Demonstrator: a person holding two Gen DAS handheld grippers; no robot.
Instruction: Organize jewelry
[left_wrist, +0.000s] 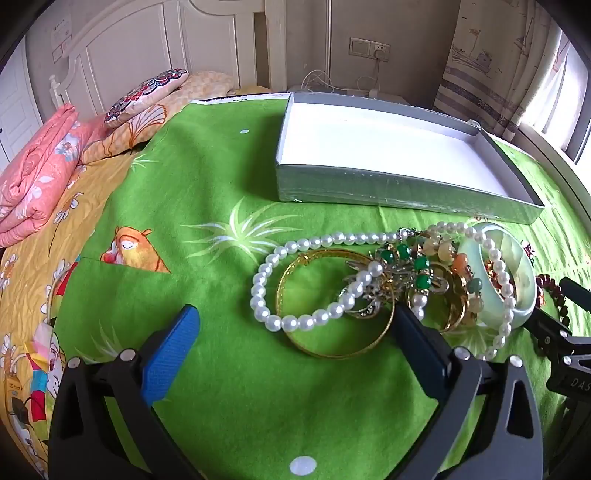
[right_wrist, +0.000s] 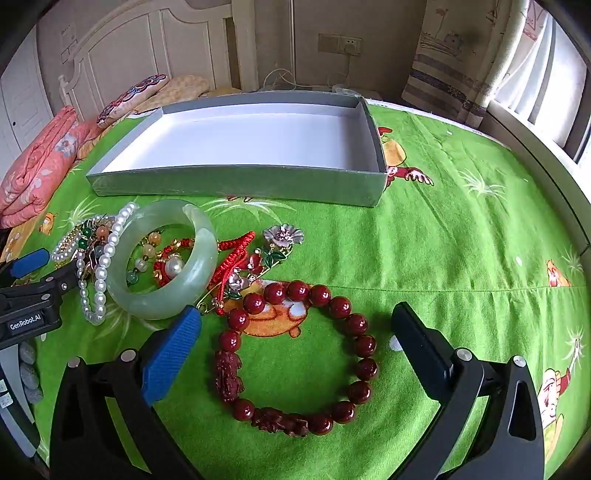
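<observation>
A tangled heap of jewelry lies on the green cloth (left_wrist: 221, 184). In it are a pearl necklace (left_wrist: 258, 291), a gold bangle (left_wrist: 332, 349), a green-stone brooch (left_wrist: 402, 269) and a pale jade bangle (left_wrist: 517, 295). My left gripper (left_wrist: 295, 310) hangs open just over the gold bangle and pearls, gripping nothing. A red bead bracelet (right_wrist: 364, 345) lies flat between the spread fingers of my right gripper (right_wrist: 297, 312), which is open and apart from the beads. Left of it sit the jade bangle (right_wrist: 162, 302), a flower brooch (right_wrist: 282, 236) and a red cord knot (right_wrist: 236, 251). A grey box (right_wrist: 236, 184) with a white inside stands behind the heap.
The cloth covers a bed. A folded pink quilt (left_wrist: 37, 173) and patterned pillows (left_wrist: 147, 92) lie at the far left by the white headboard. A window and curtain (right_wrist: 461, 55) stand at the right. Open green cloth stretches right of the red bracelet.
</observation>
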